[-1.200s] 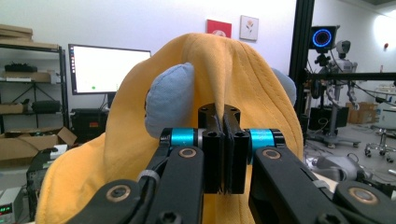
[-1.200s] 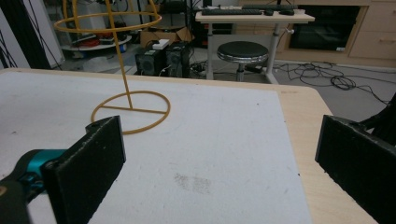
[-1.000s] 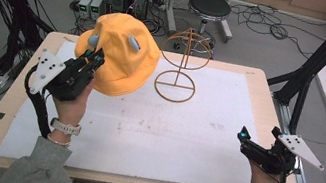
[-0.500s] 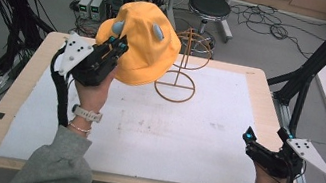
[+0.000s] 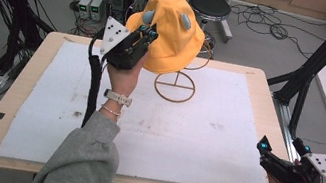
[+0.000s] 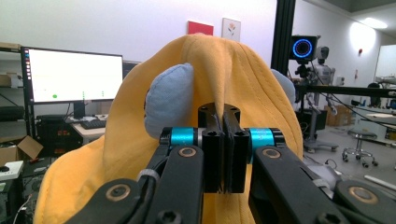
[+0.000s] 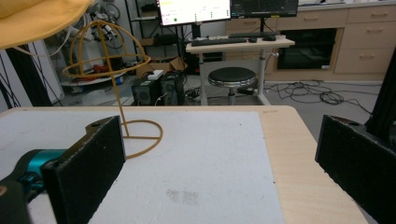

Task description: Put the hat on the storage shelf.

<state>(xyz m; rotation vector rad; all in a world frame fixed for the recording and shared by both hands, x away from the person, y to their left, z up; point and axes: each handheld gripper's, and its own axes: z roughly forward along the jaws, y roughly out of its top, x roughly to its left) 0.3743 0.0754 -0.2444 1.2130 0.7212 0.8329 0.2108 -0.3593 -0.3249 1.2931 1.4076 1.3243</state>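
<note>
Here the left claw sits in the upper middle of the high view, pinched tight on a fold of the yellow hat, which hangs in the air above the wire hat stand. In the left gripper view the jaws are pressed together on the fabric, with one grey-blue ear of the hat just to their left. The stand rests on the white mat of the bench, its ring base flat and its domed top partly hidden behind the hat.

The step in hand looks to be seating the hat on the dome. To do it well, the hat's opening should face down and sit centred over the dome before lowering, so the brim does not catch one wire and tip the light stand. A slow, straight descent seems best, with release only once the crown bears on the dome.

The right claw waits at the lower right, jaws wide and holding nothing; it could steady the base if needed.
</note>
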